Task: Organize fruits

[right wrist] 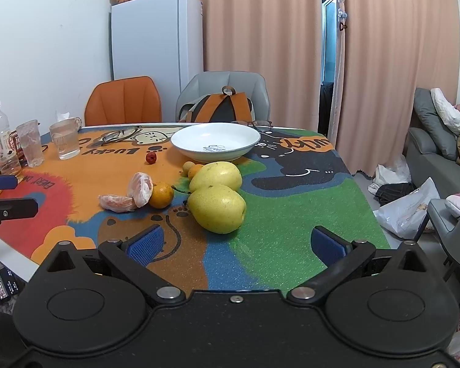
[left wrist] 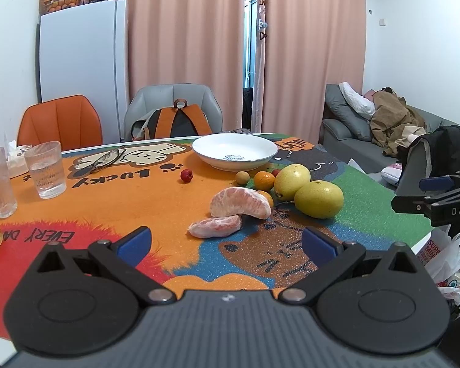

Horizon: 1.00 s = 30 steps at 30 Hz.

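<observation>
I hold my left gripper (left wrist: 227, 240) and my right gripper (right wrist: 236, 242) low at the near edge of the table, both spread wide and holding nothing, since no fruit is picked yet. Using the white bowl (left wrist: 262, 156) as my mark, the fruit lies loose on my side of it: nearest me two peeled citrus pieces (left wrist: 230, 214), beside them two yellow pears (right wrist: 216, 194), then small oranges (right wrist: 161, 194), and a red berry (left wrist: 186, 174) left of the bowl. I judge the bowl, which looks empty, is the goal. Glasses of water (left wrist: 47, 170) stand well left; nothing blocks the way.
</observation>
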Tool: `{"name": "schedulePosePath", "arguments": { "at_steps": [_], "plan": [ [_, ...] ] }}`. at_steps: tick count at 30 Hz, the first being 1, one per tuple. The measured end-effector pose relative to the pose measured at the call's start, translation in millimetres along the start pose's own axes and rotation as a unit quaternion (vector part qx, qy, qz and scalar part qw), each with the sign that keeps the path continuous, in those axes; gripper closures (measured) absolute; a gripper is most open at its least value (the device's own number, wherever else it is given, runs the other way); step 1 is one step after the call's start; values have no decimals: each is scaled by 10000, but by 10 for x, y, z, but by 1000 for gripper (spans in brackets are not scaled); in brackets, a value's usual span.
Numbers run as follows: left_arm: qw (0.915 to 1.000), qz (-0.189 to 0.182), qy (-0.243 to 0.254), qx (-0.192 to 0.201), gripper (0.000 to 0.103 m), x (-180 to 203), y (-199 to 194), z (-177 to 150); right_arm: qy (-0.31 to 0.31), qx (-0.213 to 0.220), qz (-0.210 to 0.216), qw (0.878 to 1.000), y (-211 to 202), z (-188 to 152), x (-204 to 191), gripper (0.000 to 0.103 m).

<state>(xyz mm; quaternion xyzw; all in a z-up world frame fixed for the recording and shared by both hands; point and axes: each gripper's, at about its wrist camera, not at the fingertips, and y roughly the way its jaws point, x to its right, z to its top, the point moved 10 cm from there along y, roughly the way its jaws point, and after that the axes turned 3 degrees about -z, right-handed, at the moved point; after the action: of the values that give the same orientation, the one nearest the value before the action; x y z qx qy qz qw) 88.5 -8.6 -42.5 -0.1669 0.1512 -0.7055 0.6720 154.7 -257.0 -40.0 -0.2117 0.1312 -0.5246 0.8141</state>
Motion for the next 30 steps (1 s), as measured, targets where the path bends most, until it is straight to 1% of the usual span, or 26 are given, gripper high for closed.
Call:
{"name": "schedulePosePath", "arguments": {
  "at_steps": [10,15,18,30],
  "plan": [
    [10000,3,-52,-40,0,-28,16,-15,24,-54,24,10000,26,0,-3,0],
    [10000,35,-37,1,0,-37,6,7,46,-80,53,9999,36,-9,-12,0],
    [10000,-3,-37,-47,0,-31,13,-4,44,-93,50,9999,30,-13,-16,0],
    [10000,-10,-39,26,0,-32,-3,23,10,-90,111,9999,11,0,-45,0]
  ]
}}
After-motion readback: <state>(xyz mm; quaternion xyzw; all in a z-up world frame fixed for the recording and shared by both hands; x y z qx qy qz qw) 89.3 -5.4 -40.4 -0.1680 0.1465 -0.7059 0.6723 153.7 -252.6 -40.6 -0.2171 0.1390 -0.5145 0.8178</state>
